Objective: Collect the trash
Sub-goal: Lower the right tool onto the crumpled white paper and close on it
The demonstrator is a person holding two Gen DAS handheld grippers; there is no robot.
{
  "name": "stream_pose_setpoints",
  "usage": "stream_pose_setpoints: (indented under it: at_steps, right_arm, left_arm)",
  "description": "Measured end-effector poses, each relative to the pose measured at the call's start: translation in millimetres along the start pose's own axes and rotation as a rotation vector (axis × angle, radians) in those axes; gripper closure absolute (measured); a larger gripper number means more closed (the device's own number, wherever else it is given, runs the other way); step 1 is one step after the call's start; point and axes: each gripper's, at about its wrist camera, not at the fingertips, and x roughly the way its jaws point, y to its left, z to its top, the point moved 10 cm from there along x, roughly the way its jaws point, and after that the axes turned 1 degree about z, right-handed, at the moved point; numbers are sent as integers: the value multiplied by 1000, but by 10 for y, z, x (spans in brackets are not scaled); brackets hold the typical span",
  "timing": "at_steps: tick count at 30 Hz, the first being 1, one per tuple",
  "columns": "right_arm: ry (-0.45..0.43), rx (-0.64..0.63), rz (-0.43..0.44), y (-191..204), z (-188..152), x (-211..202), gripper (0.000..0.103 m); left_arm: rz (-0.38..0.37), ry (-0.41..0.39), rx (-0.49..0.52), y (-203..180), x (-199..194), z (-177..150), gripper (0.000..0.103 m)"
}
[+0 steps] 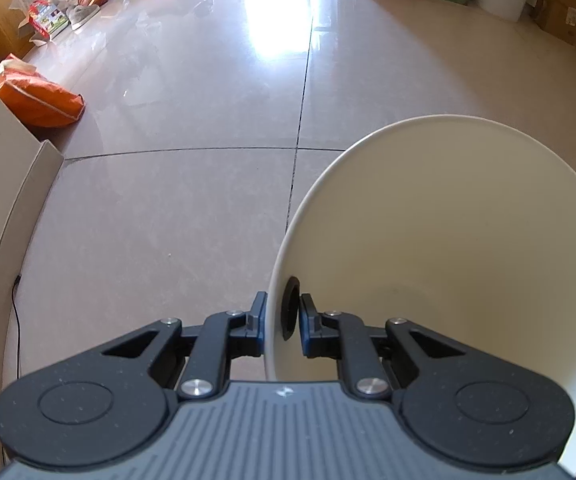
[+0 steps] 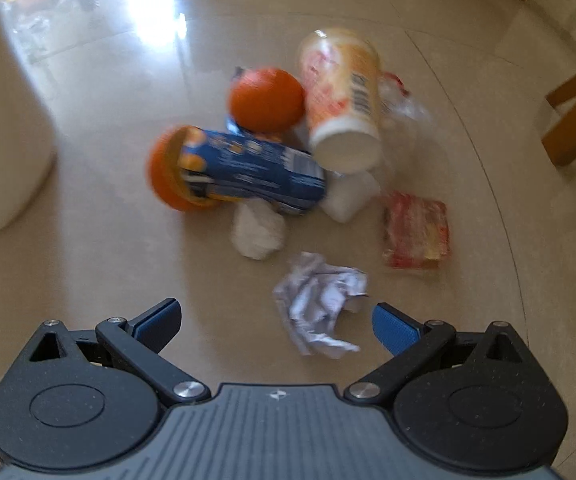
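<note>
The floor (image 2: 88, 280) is pale glossy tile, and on it lies the trash. My left gripper (image 1: 282, 318) is clamped on the near wall of a cream bin (image 1: 447, 240), one finger outside and one inside the rim, so the bin hangs tipped with its mouth toward the camera; I see nothing in it from here.

The heap sits well ahead of my right gripper (image 2: 275, 322): a blue carton (image 2: 256, 172) lying on its side with an orange (image 2: 164, 176) at its left end, a second orange (image 2: 266, 98) behind it, a tipped paper cup (image 2: 339, 96) with its mouth toward me, a red wrapper (image 2: 415, 228) to the right, and a white wad (image 2: 258, 232).

Nearest is the crumpled paper (image 2: 319, 304), just ahead of my right gripper and a little right of centre between the fingers. It runs roughly fore and aft, so the fingers would close across its narrow width. My right gripper is spread wide, holding nothing, angled down at the floor. I judge the paper the next pick: ease forward and down, shading right, then close.
</note>
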Motion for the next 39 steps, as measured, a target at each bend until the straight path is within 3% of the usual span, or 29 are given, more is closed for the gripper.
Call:
stream_pose_setpoints:
  at_steps: [7,14,17,23,32,39]
  right_arm:
    - [57,89,-20,-286,-17,571,2]
    - [109,61,-12,-334,-27,878,8]
    - [111,57,10,-339,-14,897,9]
    - [127,56,45,-339,12,887,25]
    - [162,29,1,-366,42,770,46]
    - [163,-12,3,-308,239,421,51]
  left_arm:
    - [-3,6,-13,56,34,0,89]
    - [-5,10,-27,87,73,-2,89]
    - [-5,9,-29,97,86,-4,89]
    - [-4,11,-37,117,94,-8,89]
    - [-7,15,-43,133,100,-7,89]
    - [-10,17,-49,139,106,-4,89]
